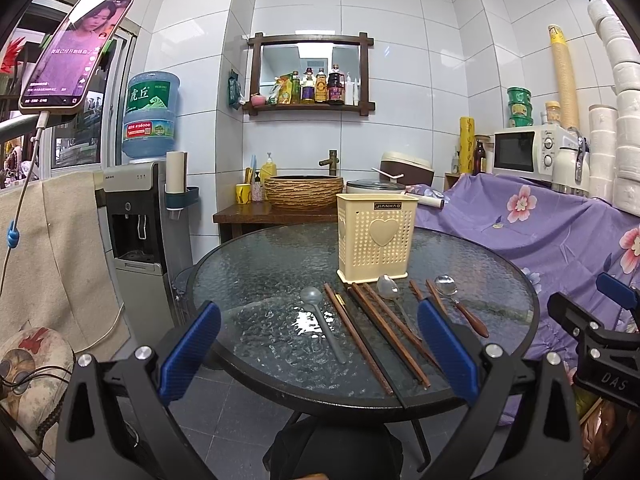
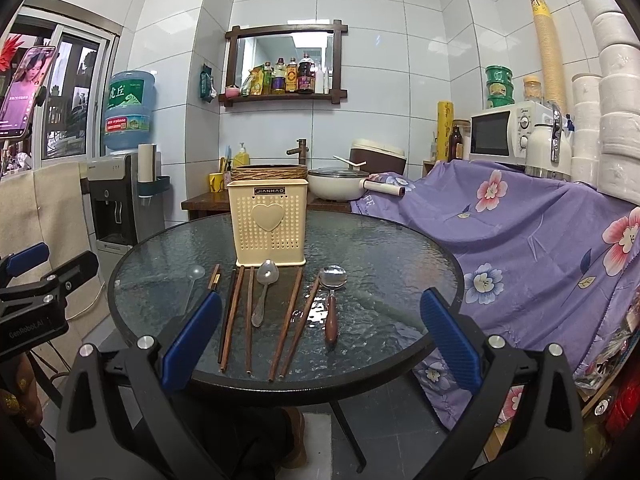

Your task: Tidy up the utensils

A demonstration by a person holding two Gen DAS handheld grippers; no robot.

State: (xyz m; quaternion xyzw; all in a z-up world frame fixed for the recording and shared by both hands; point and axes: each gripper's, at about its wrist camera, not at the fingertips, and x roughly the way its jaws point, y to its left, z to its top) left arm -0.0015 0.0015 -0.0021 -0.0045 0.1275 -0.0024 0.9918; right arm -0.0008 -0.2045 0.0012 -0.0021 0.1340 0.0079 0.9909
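While nothing is yet held, both tools are seen spread wide and empty at the lower edge of their views: left tool, right tool. The round glass counter fills the centre of each frame. The cream perforated holder stands upright at centre, toward the far side of the counter. Laid just in front of it, fanned toward the near rim, are the wooden chopsticks, several lengths close together, some crossing. Among them lies a metal spoon; a wooden-handled spoon sits right of centre; a clear plastic spoon lies left of the chopsticks in the left wrist view.

Risks, as judged: chopsticks lie flat on slick glass, so a pinch may skid one toward the rim and off. Neighbouring sticks touch, so two may be lifted at once. The light holder could be tipped if an utensil is pushed against its wall.
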